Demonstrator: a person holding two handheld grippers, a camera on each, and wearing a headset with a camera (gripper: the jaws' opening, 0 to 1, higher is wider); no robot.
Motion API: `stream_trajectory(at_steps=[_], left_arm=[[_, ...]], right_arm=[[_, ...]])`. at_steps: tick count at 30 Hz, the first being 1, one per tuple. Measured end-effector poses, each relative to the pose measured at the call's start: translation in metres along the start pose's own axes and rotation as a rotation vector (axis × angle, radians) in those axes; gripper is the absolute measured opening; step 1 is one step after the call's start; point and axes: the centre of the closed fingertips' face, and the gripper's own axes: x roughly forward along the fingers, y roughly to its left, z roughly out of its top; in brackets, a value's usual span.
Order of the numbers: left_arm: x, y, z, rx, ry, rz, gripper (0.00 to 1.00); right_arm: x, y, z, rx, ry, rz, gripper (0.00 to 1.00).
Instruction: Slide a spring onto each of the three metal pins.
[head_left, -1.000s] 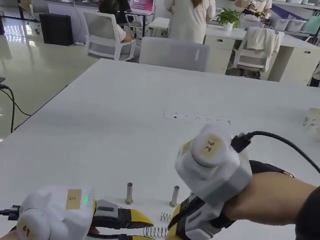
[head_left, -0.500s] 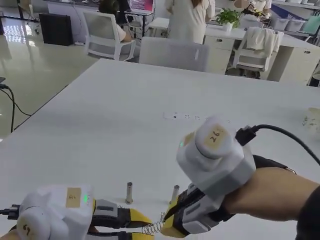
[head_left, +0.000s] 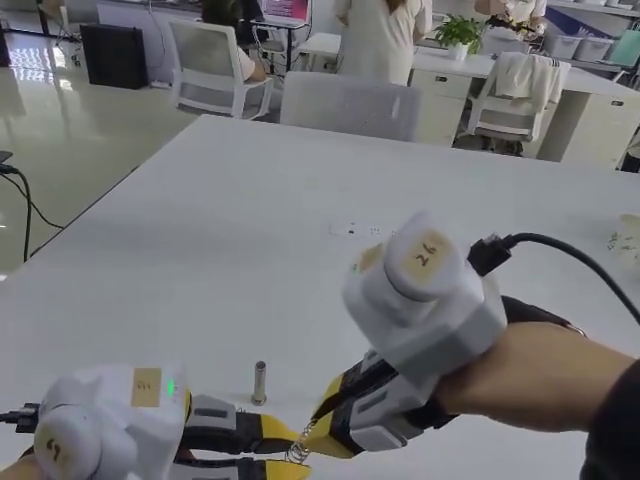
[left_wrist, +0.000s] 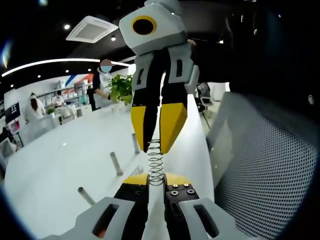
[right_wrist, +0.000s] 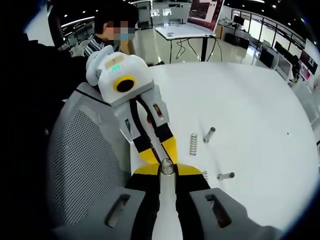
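Note:
A thin steel spring (left_wrist: 156, 165) stretches between my two grippers, just above the white table (head_left: 200, 250) near its front edge. My left gripper (left_wrist: 156, 181) is shut on its near end. My right gripper (head_left: 322, 430) is shut on the other end, which I see end-on as a ring (right_wrist: 167, 167). The yellow jaws meet tip to tip in the head view, left gripper (head_left: 290, 450) pointing right. Three short metal pins stand upright beyond them (left_wrist: 116, 163), (left_wrist: 135, 143), (left_wrist: 86, 196); one pin (head_left: 259, 383) stands just behind the jaws. A loose spring (right_wrist: 193, 144) lies beside a pin (right_wrist: 209, 134).
A grey mesh chair back (left_wrist: 265, 165) rises close beside the table's near edge. A black cable (head_left: 570, 275) trails from my right gripper. An empty grey chair (head_left: 350, 105) stands at the far edge, with people and desks beyond.
My right gripper has moved left and down to the left gripper's jaws and shut on the spring's free end. It now covers the second pin in the head view. The left gripper has barely moved.

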Motion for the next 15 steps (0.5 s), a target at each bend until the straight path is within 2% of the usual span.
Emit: stream_trajectory(at_steps=[11, 15], left_arm=[[-0.0008, -0.0004, -0.0024, -0.032, -0.002, -0.002, 0.02], [-0.0009, 0.0001, -0.0006, -0.035, -0.010, -0.002, 0.02]], right_arm=[[0.0061, 0.0028, 0.0005, -0.067, 0.037, 0.014, 0.08], [0.0080, 0.0026, -0.0003, -0.070, 0.044, 0.025, 0.09]])
